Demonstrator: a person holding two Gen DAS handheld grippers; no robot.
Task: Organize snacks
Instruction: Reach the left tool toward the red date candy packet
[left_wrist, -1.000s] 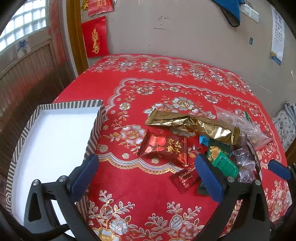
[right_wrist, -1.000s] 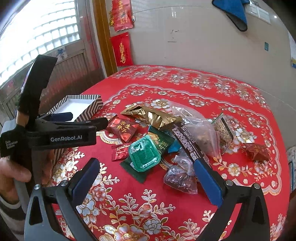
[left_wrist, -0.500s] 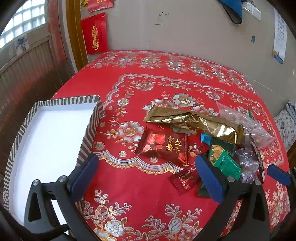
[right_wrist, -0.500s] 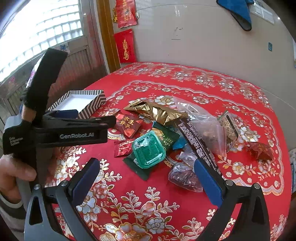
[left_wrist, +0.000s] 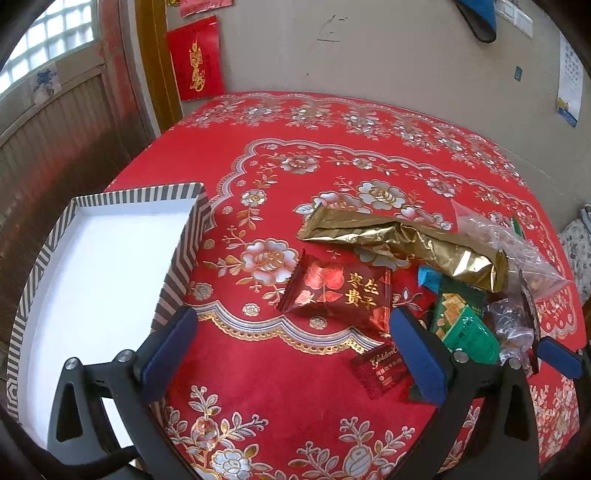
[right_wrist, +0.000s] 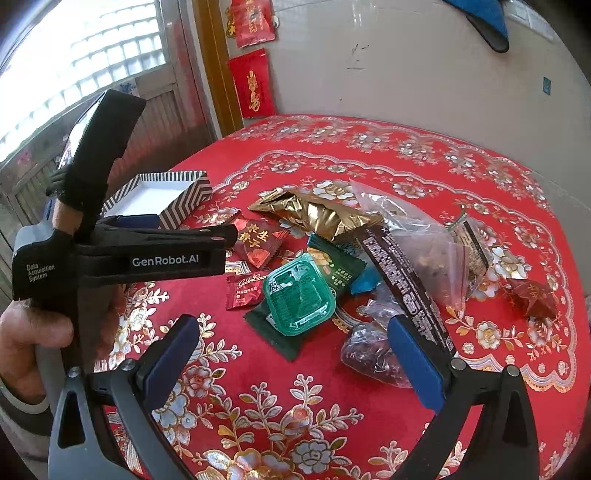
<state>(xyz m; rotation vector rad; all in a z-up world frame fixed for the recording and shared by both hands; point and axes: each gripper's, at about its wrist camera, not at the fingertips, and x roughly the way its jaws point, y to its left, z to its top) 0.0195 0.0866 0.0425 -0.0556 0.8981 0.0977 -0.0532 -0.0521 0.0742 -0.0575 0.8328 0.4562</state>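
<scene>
Left wrist: striped box (left_wrist: 184, 243) left of left claw (left_wrist: 291, 350), white inside, nothing in it. Both claws wide open, holding nothing; right claw (right_wrist: 291, 354) over snacks (right_wrist: 299, 295).

Right gripper (right_wrist: 291, 350) jaws spread, empty, above tablecloth (right_wrist: 406, 155). Green tub (right_wrist: 300, 297) at 12 o'clock in snack pile. Striped box (right_wrist: 173, 192) at 10 o'clock.

Light: bright daylight through the glass-block window (right_wrist: 92, 62) at my upper left, overexposed.
Glare: sheen on gold wrapper (left_wrist: 402, 240).
Edges: fisheye bending, dark corners.
Focus: sharp.
</scene>
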